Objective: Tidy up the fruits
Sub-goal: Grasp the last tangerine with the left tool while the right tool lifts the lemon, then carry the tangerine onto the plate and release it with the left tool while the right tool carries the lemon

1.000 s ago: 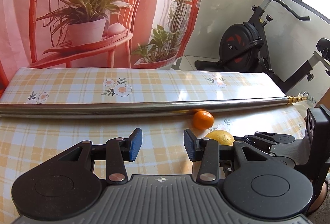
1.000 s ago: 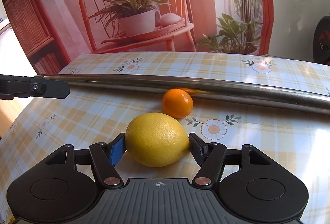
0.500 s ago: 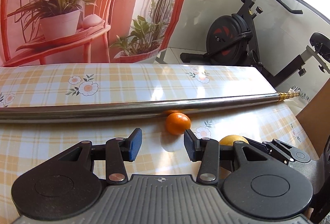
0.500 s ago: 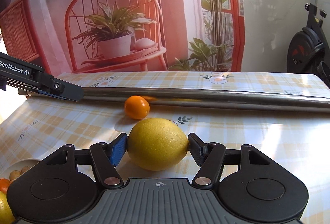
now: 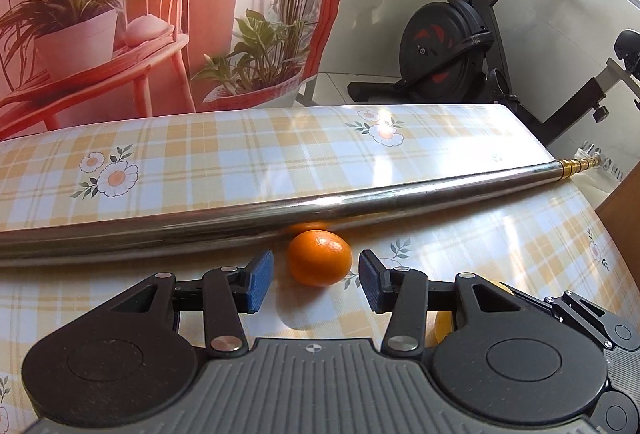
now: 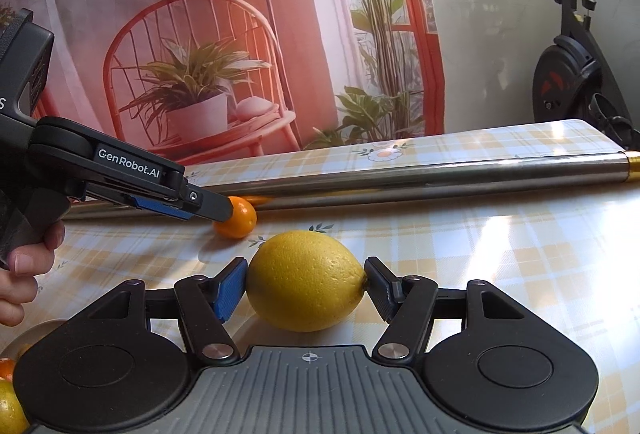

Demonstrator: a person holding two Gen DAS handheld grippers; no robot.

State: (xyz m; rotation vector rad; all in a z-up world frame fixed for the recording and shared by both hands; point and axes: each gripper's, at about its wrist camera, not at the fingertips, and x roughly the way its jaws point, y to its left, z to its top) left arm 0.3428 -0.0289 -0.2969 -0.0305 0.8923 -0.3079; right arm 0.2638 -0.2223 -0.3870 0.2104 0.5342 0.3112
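1. Tangerine sits on the counter just ahead of the left gripper, in line with the gap, touching neither pad; the steel pole lies just behind it; the left hand is the nearer.
2. Left jaws are opening, nothing gripped.
3. Right gripper clamps the lemon, long axis crosswise between the pads.
4. Tangerine: small, round, glossy orange; lemon: yellow, pebbled.
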